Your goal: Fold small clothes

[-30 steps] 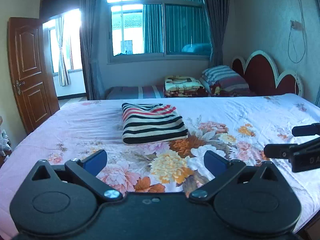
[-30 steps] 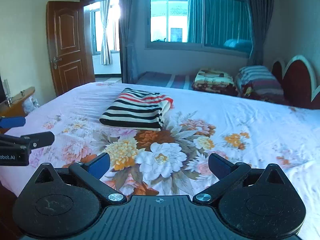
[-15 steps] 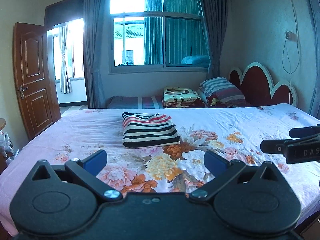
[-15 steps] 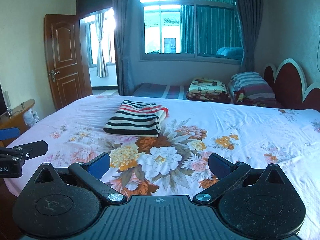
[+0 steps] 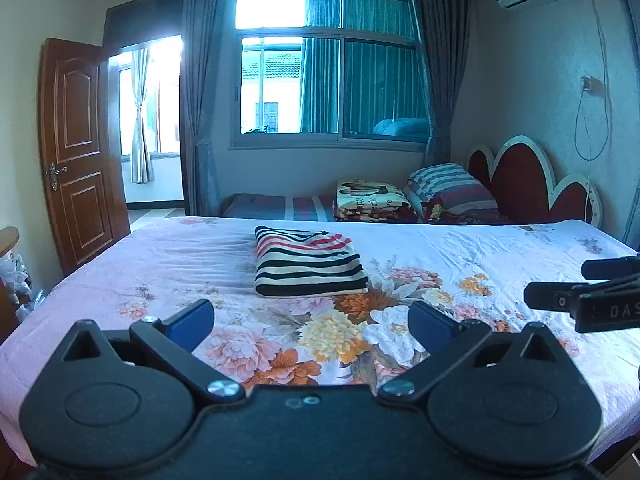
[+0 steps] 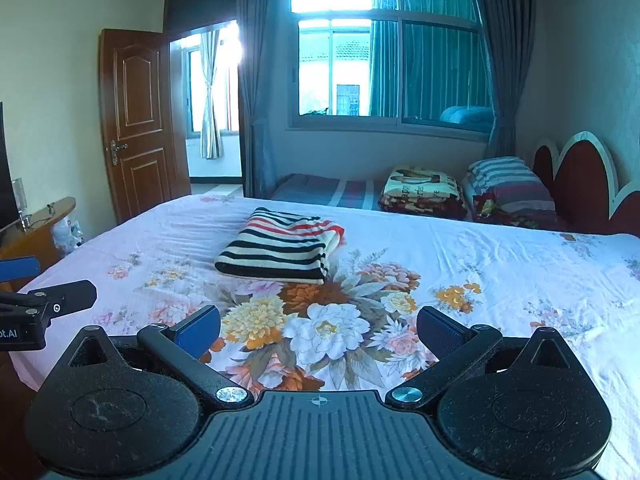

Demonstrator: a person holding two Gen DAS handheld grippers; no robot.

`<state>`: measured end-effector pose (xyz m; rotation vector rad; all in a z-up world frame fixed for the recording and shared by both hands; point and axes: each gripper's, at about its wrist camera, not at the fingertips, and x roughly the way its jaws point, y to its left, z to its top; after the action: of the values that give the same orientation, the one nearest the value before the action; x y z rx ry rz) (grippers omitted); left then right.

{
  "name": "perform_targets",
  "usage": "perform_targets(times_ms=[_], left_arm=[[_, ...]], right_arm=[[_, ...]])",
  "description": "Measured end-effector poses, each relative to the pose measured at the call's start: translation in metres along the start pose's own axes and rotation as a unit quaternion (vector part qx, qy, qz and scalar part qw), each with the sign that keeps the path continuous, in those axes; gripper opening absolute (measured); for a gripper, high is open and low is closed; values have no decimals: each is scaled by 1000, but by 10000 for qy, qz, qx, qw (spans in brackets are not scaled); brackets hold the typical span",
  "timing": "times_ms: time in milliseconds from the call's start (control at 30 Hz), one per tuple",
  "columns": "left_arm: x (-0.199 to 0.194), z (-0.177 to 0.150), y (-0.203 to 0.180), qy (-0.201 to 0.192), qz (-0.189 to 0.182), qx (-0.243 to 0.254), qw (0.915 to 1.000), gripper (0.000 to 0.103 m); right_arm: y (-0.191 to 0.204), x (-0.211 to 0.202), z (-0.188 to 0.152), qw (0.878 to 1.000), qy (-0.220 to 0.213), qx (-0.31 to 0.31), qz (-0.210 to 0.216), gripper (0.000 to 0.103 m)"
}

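Left wrist view: my left gripper (image 5: 310,322) spread, empty; folded striped garment (image 5: 306,262) ahead, well apart, on floral bed sheet (image 5: 160,264).
Right wrist view: my right gripper (image 6: 318,332) spread, empty; garment ahead-left; wooden door (image 6: 140,120) beyond.

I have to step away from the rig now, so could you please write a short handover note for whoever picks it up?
Left gripper: open, empty, held above the near edge of the bed.
Right gripper: open, empty, alongside it at the same edge.
Striped garment: lying folded in a neat rectangle on the floral sheet, apart from both grippers.
Done: this piece looks fully folded.
Left: no other loose garment shows on the bed in either view; probably fetch the next piece, if there is one.
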<state>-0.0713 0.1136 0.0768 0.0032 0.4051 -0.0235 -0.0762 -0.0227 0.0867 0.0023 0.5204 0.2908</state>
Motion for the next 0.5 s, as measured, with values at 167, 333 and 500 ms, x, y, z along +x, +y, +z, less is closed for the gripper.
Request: perform_targets(times_ms=[167, 333, 500], left_arm=[[1, 0, -2, -16, -29, 36, 10000, 102], [2, 0, -2, 4, -70, 76, 9999, 102], [3, -1, -1, 14, -106, 102, 9999, 102]], right_arm=[[-1, -1, 0, 10000, -20, 6, 12, 103], [-2, -1, 0, 10000, -32, 15, -2, 103], [-2, -1, 1, 10000, -32, 13, -7, 103]])
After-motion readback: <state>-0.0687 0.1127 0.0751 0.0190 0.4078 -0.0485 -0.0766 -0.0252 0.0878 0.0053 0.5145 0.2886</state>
